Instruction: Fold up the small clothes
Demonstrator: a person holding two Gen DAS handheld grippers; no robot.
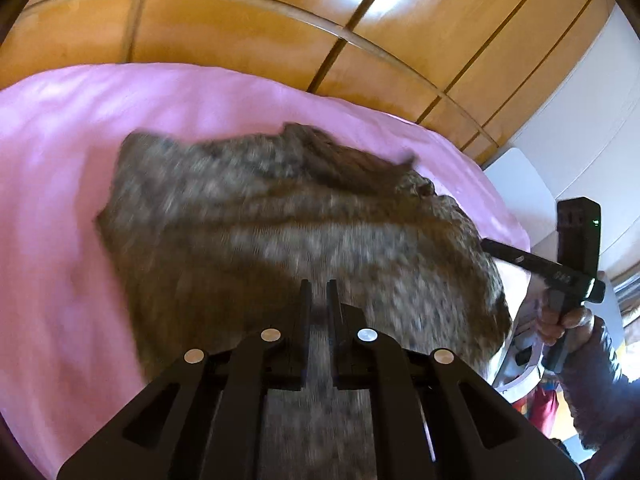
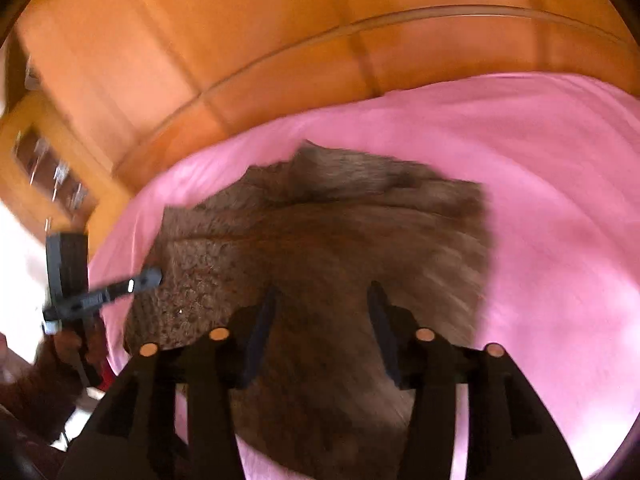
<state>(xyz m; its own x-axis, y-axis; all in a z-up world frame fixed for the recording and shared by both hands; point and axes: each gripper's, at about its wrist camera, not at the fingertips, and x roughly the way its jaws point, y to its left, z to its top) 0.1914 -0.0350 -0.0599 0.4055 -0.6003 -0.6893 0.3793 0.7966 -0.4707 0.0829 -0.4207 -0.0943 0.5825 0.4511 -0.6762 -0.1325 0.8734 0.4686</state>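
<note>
Fabric fills the nearest ground in both wrist views — a brown speckled garment [image 1: 280, 232], blurred as if in motion, lifted at its near edge while its far part lies on the pink bedsheet [image 1: 60, 184]. The left gripper [image 1: 319, 296] has its jaws nearly together with cloth running up between them, so it looks clenched on the garment's edge, probably to carry that edge over for a fold. The right gripper [image 2: 322, 308] stands with jaws spread wide over the cloth and pinches nothing, perhaps placed for a fresh hold. From the left view its fingers reach the garment's right edge; whether they touch is unclear. Beyond the bed — an orange wooden wardrobe [image 2: 240, 40].
</note>
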